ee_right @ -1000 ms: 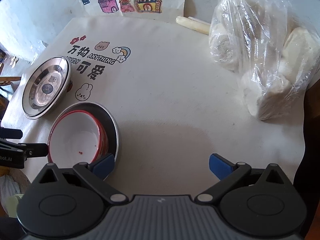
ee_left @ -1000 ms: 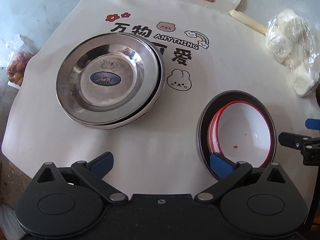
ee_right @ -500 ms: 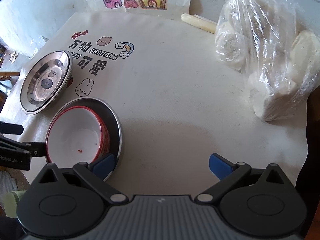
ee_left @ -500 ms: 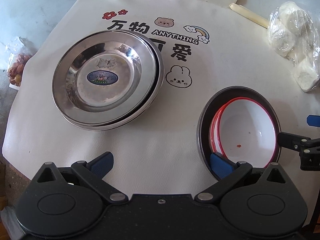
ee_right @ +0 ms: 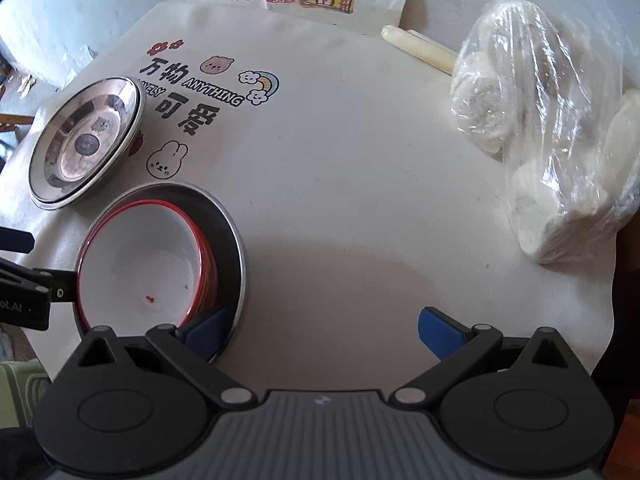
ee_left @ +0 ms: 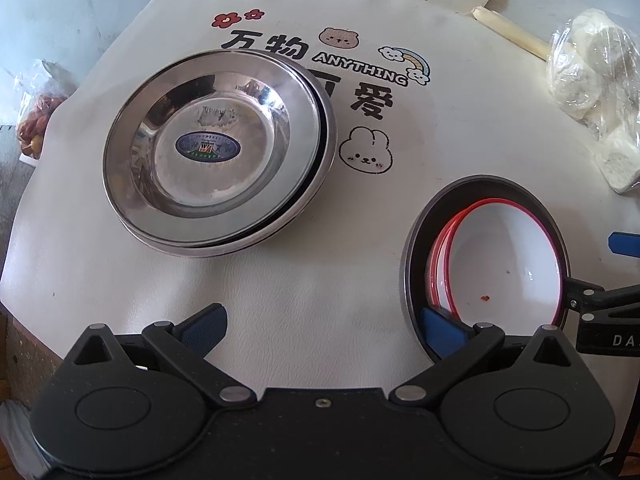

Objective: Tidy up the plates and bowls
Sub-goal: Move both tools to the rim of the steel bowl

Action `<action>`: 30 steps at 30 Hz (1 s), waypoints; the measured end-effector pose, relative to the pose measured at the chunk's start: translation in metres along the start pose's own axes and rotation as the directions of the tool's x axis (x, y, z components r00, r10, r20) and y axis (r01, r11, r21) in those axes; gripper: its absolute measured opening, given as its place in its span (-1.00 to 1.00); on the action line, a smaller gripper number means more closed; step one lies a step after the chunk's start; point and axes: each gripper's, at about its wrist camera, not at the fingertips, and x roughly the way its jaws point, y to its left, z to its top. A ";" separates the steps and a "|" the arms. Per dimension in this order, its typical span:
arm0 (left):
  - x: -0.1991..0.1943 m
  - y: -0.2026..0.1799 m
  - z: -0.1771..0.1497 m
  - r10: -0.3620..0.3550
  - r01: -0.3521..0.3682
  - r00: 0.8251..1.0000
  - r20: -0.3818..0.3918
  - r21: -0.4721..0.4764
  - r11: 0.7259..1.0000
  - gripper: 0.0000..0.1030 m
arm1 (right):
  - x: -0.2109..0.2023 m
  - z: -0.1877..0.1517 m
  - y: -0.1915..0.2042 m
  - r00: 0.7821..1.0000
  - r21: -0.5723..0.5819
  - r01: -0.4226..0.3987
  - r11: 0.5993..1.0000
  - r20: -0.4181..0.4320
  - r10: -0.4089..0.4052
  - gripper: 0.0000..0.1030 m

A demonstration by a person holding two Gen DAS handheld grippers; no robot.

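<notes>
Left wrist view: left gripper (ee_left: pixel 326 322) spread, empty, over bare cloth (ee_left: pixel 320 276); steel plates (ee_left: pixel 212 148) stacked left; red-rimmed bowls (ee_left: pixel 504 264) nested in steel bowl (ee_left: pixel 416 248) right. Right gripper (ee_right: pixel 324 324) likewise spread, empty.

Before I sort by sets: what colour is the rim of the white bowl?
Red rim on the white bowl, clearest in the left wrist view.

Printed on the mat (ee_left: pixel 280 288): "ANYTHING" amid Chinese characters 万物 and 可爱. On the right gripper (ee_left: pixel 608 340): "DA", cut off. Plate (ee_left: pixel 208 144) sticker unreadable.
</notes>
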 end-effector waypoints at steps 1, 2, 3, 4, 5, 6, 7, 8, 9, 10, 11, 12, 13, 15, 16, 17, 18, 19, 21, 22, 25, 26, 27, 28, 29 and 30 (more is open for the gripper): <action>0.001 0.000 0.000 0.000 0.000 1.000 -0.002 -0.001 1.000 0.99 | 0.001 0.000 0.001 1.000 -0.004 0.001 1.000 0.000 -0.001 1.00; 0.001 0.000 0.000 0.000 0.000 1.000 -0.002 -0.001 1.000 0.99 | 0.002 0.000 0.001 1.000 -0.006 0.002 1.000 0.000 -0.002 1.00; 0.002 0.001 0.000 0.000 0.000 1.000 -0.003 -0.001 1.000 0.99 | 0.003 0.000 0.001 1.000 -0.007 0.002 1.000 0.001 -0.002 1.00; 0.002 0.001 0.001 -0.001 0.001 1.000 -0.004 -0.002 1.000 0.99 | 0.004 0.001 0.001 1.000 -0.008 0.001 1.000 0.001 -0.001 1.00; 0.003 0.001 0.001 -0.001 0.001 1.000 -0.006 -0.002 1.000 0.99 | 0.004 0.001 0.001 1.000 -0.010 0.000 1.000 0.002 0.000 1.00; 0.003 0.001 0.001 -0.001 0.001 1.000 -0.006 0.000 1.000 0.99 | 0.005 0.000 0.001 1.000 -0.012 0.000 1.000 0.004 0.000 1.00; 0.003 0.001 0.001 0.000 0.000 1.000 -0.006 0.003 1.000 0.99 | 0.006 0.000 0.001 1.000 -0.016 0.000 1.000 0.005 0.001 0.99; 0.003 0.000 0.002 0.001 -0.001 1.000 -0.006 0.007 1.000 0.99 | 0.006 0.000 0.002 1.000 -0.020 0.001 1.000 0.007 -0.001 0.99; 0.004 0.000 0.002 0.002 -0.002 1.000 -0.007 0.009 1.000 0.99 | 0.006 0.000 0.002 1.000 -0.025 0.004 1.000 0.014 -0.003 0.99; 0.004 0.000 0.002 0.004 -0.004 1.000 -0.007 0.010 1.000 0.99 | 0.005 0.000 0.003 1.000 -0.036 0.011 0.999 0.025 -0.010 0.99; 0.004 0.000 0.003 -0.008 0.008 1.000 -0.007 0.012 1.000 0.99 | 0.004 -0.001 0.005 0.999 -0.050 0.020 0.999 0.035 -0.019 0.99; 0.004 0.000 0.003 -0.007 0.007 1.000 -0.008 0.013 1.000 0.99 | 0.004 -0.001 0.007 0.999 -0.060 0.028 0.998 0.040 -0.026 0.99; 0.004 0.000 0.003 -0.007 0.007 1.000 -0.008 0.014 1.000 0.99 | 0.004 0.000 0.008 0.999 -0.063 0.032 0.998 0.042 -0.029 0.98; 0.004 -0.001 0.003 -0.004 0.005 1.000 -0.009 0.019 1.000 0.98 | 0.004 0.000 0.008 0.999 -0.064 0.027 0.998 0.041 -0.025 0.95; 0.004 -0.001 0.003 -0.003 0.003 1.000 -0.009 0.021 1.000 0.98 | 0.004 0.000 0.007 0.999 -0.065 0.022 0.998 0.041 -0.019 0.91; 0.004 -0.002 0.003 -0.002 0.002 1.000 -0.008 0.023 1.000 0.97 | 0.003 0.000 0.007 0.999 -0.066 0.017 0.998 0.042 -0.014 0.89; 0.004 -0.002 0.004 -0.001 0.001 1.000 -0.009 0.023 1.000 0.97 | 0.003 0.000 0.008 0.999 -0.066 0.012 0.998 0.043 -0.009 0.86; 0.003 -0.002 0.004 -0.002 0.002 1.000 -0.009 0.023 1.000 0.95 | 0.003 -0.001 0.007 0.999 -0.067 0.008 0.998 0.044 -0.005 0.81; 0.003 -0.002 0.004 -0.008 0.009 1.000 -0.009 0.021 1.000 0.91 | 0.002 -0.001 0.008 0.999 -0.067 -0.004 0.998 0.046 0.007 0.73; 0.002 -0.002 0.004 -0.014 0.014 1.000 -0.008 0.019 1.000 0.88 | 0.002 -0.001 0.008 0.999 -0.067 -0.010 0.998 0.046 0.013 0.69; 0.001 -0.001 0.003 -0.037 0.037 0.999 -0.007 0.017 0.999 0.74 | 0.002 -0.001 0.007 0.999 -0.062 -0.026 0.998 0.042 0.029 0.62; 0.001 -0.002 0.003 -0.043 0.044 0.999 -0.006 0.017 0.999 0.69 | 0.002 -0.001 0.007 0.999 -0.059 -0.033 0.998 0.040 0.035 0.60; 0.000 -0.002 0.002 -0.052 0.052 0.999 -0.005 0.017 0.999 0.66 | 0.002 0.000 0.006 0.998 -0.055 -0.043 0.998 0.037 0.045 0.54; 0.000 -0.002 0.002 -0.059 0.059 0.998 -0.005 0.016 0.998 0.60 | 0.002 -0.001 0.006 0.998 -0.053 -0.053 0.997 0.036 0.055 0.45; 0.000 -0.002 0.002 -0.068 0.069 0.998 -0.005 0.013 0.998 0.52 | 0.001 -0.001 0.006 0.997 -0.051 -0.065 0.997 0.036 0.067 0.39; -0.001 -0.002 0.002 -0.083 0.083 0.997 -0.006 0.008 0.997 0.47 | 0.001 -0.001 0.007 0.996 -0.051 -0.077 0.996 0.035 0.079 0.27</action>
